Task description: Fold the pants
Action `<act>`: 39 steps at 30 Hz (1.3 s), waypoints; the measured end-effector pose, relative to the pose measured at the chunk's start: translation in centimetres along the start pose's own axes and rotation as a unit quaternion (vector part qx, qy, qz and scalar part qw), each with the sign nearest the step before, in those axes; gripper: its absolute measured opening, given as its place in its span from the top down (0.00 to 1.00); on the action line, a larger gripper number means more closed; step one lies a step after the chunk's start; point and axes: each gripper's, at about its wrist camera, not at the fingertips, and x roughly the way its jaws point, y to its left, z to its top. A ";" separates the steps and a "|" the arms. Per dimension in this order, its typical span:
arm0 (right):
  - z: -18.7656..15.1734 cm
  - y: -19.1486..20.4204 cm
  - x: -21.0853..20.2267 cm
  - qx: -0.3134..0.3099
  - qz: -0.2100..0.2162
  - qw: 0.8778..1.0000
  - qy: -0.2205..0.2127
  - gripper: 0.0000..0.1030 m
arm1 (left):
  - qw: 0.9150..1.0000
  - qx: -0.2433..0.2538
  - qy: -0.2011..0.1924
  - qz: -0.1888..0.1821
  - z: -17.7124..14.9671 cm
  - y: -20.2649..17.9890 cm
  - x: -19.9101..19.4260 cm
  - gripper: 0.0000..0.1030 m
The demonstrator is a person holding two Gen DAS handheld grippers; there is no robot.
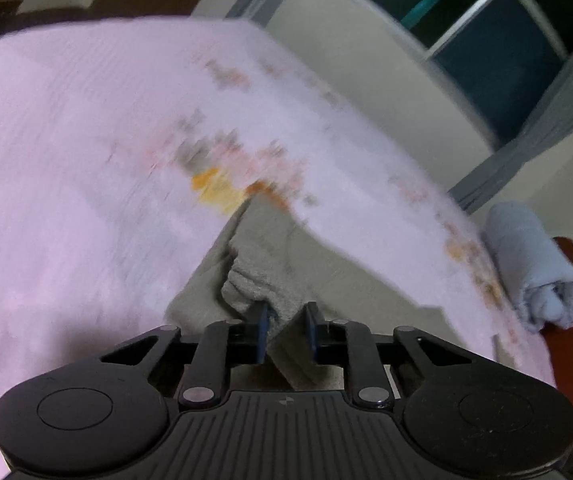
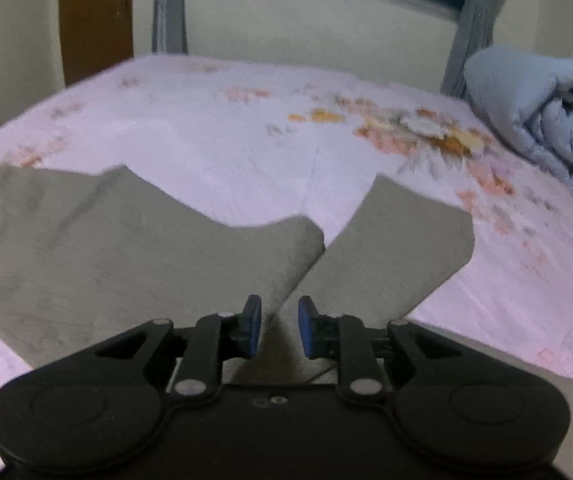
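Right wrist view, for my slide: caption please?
Right gripper over grey pants spread on a pink floral bed.

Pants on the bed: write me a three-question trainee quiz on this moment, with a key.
1. True or false: the pants hang on a rack.
2. What lies at the bed's far right corner? A) rolled blue-grey blanket B) a suitcase C) a lamp
3. Fill in: cloth runs between the fingers of the left gripper and the ____ gripper.

Key:
1. False; they lie on the pink floral sheet.
2. A
3. right
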 end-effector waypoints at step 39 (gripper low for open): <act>6.5 -5.2 3.9 0.080 -0.061 0.993 -0.054 0.61 | 0.998 -0.051 -0.025 -0.042 -1.1 1.3 1.2 0.85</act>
